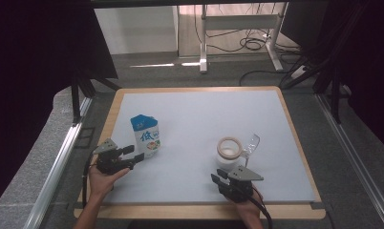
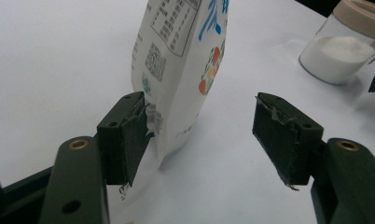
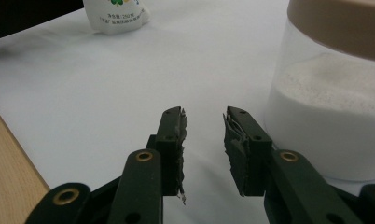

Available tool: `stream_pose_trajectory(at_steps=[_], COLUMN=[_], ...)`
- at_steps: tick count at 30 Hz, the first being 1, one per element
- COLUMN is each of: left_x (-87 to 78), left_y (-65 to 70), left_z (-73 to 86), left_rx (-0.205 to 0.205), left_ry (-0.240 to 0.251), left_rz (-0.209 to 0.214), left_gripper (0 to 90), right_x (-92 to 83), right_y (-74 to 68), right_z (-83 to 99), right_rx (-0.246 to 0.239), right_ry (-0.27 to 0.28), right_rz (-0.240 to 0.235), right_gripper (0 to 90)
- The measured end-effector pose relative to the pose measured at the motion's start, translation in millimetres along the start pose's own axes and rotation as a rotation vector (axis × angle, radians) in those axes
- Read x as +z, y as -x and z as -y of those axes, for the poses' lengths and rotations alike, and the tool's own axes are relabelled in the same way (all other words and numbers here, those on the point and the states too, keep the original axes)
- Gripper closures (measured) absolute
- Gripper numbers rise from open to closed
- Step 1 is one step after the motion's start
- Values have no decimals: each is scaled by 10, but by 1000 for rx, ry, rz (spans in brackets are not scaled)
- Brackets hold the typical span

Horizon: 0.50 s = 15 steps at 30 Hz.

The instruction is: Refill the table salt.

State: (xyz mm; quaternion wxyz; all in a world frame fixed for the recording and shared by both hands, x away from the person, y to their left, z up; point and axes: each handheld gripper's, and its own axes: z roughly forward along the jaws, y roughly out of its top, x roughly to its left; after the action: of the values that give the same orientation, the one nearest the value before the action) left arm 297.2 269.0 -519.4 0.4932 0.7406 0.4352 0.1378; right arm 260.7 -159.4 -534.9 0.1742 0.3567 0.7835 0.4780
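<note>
Hands: both forearms reach in over the bench's (image 1: pixel 295 143) near edge.
Left claw (image 1: pixel 136 156): spread wide, empty, one pad (image 2: pixel 135 135) touching the pouch's lower edge.
Pouch (image 1: pixel 146 136): glossy white and blue, printed, upright left of centre.
Right claw (image 1: pixel 219 175): parted narrowly, empty, just short of the jar.
Jar (image 1: pixel 229 151): clear, tan lid, white powder inside.

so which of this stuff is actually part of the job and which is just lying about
In play:
- milk pouch, standing between the open left claw
- jar of white powder, just beyond the open right claw

Lying about:
- clear plastic piece beside the jar
- cables on the floor past the table
</note>
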Motion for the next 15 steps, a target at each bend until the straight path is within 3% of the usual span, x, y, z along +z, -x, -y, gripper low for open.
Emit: stream_pose_trajectory(at_steps=[15], left_x=[27], left_y=[80], left_z=[129], left_rx=[0], left_ry=[-36], left_rz=[0], left_gripper=[348], right_x=[-97], right_y=[81], right_z=[-34], right_rx=[-20], right_ry=[11], right_rz=[-8], right_gripper=[678])
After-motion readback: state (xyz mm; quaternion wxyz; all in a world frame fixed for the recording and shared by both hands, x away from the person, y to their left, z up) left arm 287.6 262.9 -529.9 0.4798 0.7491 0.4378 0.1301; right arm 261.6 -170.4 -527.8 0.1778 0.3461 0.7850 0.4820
